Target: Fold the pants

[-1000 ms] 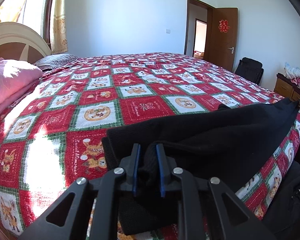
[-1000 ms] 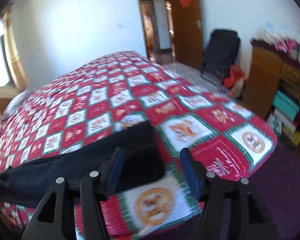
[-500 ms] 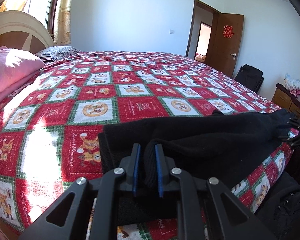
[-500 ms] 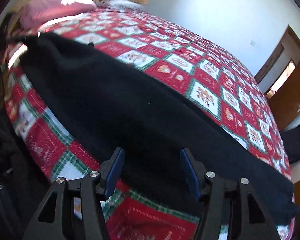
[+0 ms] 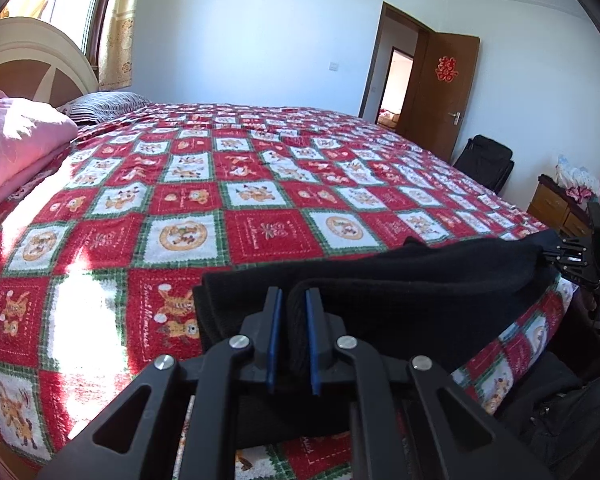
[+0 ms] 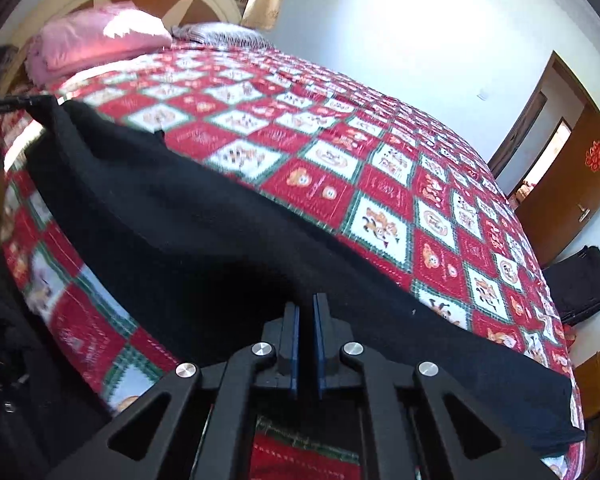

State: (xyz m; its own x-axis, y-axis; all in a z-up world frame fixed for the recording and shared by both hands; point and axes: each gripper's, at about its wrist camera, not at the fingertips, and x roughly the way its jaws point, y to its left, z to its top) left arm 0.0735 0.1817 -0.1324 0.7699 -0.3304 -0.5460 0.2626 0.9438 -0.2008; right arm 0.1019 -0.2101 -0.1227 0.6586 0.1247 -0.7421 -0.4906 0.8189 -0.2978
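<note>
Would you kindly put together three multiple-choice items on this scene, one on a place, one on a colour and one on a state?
1. Where do the pants lie?
A. by the pink pillow
B. along the near edge of the bed
C. on the floor

2. What colour are the pants?
A. black
B. grey
C. blue

3. How does the left gripper stand?
A. wide open above the quilt
B. shut on nothing
C. shut on a fold of the pants

Key:
1 B, they stretch across the near edge of the quilt, far from the pink pillow.
2 A, the cloth is black in both views.
3 C, black fabric sits pinched between its blue pads; the right gripper is likewise closed at the cloth.
</note>
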